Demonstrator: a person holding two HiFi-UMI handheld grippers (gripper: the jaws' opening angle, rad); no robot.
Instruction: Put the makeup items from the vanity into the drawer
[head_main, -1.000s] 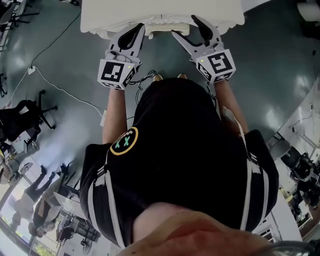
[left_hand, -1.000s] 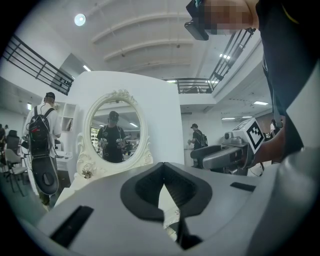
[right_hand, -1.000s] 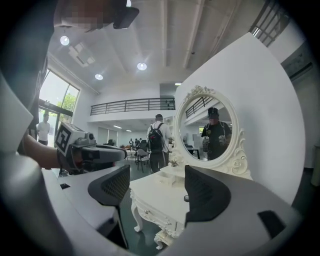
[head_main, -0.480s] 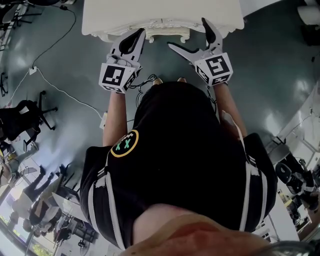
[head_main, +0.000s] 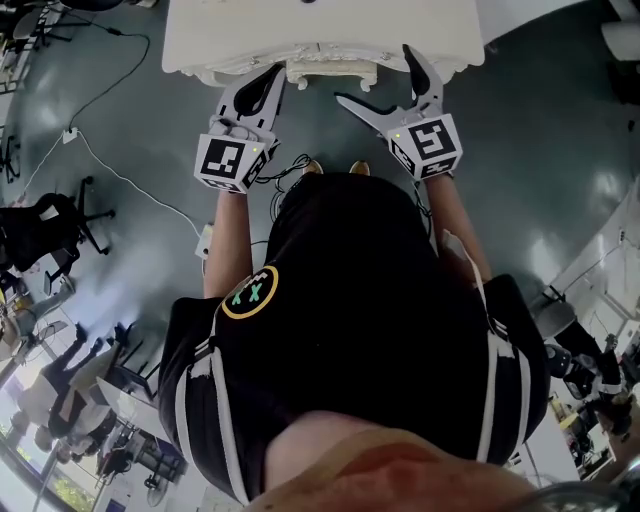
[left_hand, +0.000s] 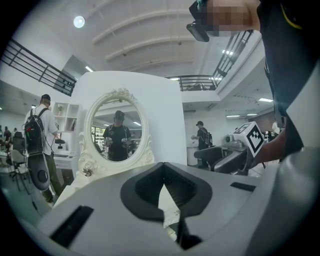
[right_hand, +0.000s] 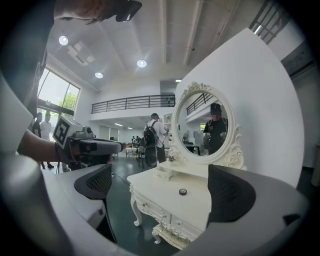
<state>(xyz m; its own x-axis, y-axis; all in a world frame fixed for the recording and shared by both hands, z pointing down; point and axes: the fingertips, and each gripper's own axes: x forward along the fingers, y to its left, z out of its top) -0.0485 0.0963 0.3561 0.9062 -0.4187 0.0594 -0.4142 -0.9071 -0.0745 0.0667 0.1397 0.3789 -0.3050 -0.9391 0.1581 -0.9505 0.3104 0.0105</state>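
A white vanity (head_main: 320, 30) with an oval mirror (right_hand: 205, 125) stands right in front of me. On its top lies a small round dark makeup item (right_hand: 183, 191), with a little white box (right_hand: 165, 173) further back. The drawer fronts (right_hand: 150, 206) look closed. My right gripper (head_main: 375, 75) hovers at the vanity's front edge, jaws spread wide and empty (right_hand: 162, 187). My left gripper (head_main: 272, 75) hangs beside it at the left of the front edge, shut with nothing between its pads (left_hand: 167, 200).
A white cable (head_main: 120, 180) runs across the grey floor at the left, past black office chairs (head_main: 50, 230). People with backpacks (right_hand: 151, 135) stand in the hall behind the vanity. A carved apron (head_main: 330, 72) juts from the vanity's front.
My right gripper's jaws have spread much wider. More of the vanity top shows in the head view, and both grippers sit slightly lower against its front edge.
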